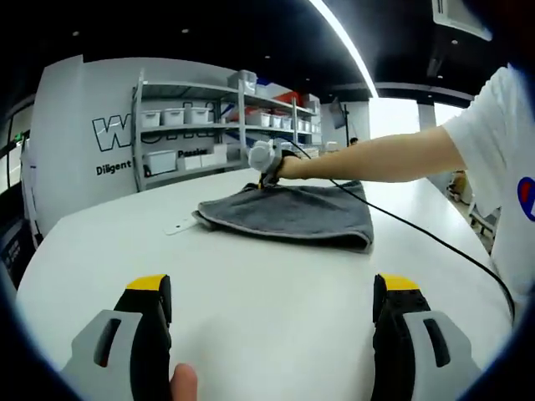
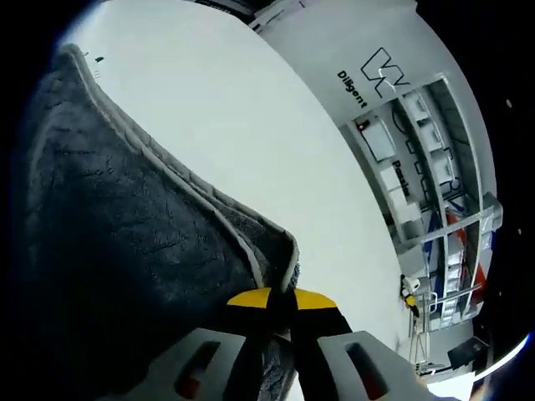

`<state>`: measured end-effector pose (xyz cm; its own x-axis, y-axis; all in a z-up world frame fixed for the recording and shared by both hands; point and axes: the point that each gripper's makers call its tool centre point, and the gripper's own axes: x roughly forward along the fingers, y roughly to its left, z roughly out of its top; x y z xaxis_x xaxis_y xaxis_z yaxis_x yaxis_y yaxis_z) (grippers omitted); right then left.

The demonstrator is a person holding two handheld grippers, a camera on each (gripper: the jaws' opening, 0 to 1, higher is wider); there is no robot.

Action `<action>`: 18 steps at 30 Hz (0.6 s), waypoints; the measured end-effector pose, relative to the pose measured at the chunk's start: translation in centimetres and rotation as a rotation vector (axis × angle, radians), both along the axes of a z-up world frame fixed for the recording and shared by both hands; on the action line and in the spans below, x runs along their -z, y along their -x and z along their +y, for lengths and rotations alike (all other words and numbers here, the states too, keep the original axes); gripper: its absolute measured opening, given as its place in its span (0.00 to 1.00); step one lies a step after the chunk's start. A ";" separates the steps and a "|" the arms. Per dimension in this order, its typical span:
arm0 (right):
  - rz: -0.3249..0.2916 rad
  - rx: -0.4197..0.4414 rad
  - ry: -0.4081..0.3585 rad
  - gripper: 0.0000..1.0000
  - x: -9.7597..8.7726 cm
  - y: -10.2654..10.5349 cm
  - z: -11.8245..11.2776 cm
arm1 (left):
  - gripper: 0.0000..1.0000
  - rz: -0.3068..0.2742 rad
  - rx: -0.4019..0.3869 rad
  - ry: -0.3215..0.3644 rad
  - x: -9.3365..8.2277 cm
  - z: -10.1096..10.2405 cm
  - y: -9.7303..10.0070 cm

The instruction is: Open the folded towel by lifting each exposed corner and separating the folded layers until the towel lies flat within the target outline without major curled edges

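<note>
A dark grey towel [image 1: 292,213] lies folded on the white table [image 1: 251,292], past its middle. My left gripper [image 1: 272,296] hovers open over bare table well short of the towel, yellow tips wide apart. A person's arm reaches in from the right, holding the right gripper [image 1: 266,171] at the towel's far corner. In the right gripper view the towel [image 2: 125,242] spreads across the left half, and my right gripper [image 2: 282,302] is shut on its corner, the hem pinched between the yellow tips.
A black cable [image 1: 435,238] runs from the right gripper across the table to the right edge. A small white tag [image 1: 178,225] lies left of the towel. Shelves with white bins [image 1: 217,125] stand behind the table.
</note>
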<state>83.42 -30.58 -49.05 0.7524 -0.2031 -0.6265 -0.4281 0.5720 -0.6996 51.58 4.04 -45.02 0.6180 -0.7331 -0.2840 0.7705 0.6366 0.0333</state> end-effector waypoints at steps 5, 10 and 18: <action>0.002 0.000 -0.037 0.06 -0.3 0.2 -0.2 | 0.99 0.000 -0.005 0.001 0.0 0.4 -0.3; -0.038 -0.009 -0.093 0.14 -1.6 -0.3 -0.7 | 0.99 -0.007 -0.009 -0.007 -0.1 0.4 -0.3; -0.238 -0.059 -0.321 0.30 -7.0 1.6 -1.0 | 0.99 -0.026 -0.010 -0.011 -0.7 0.2 -0.1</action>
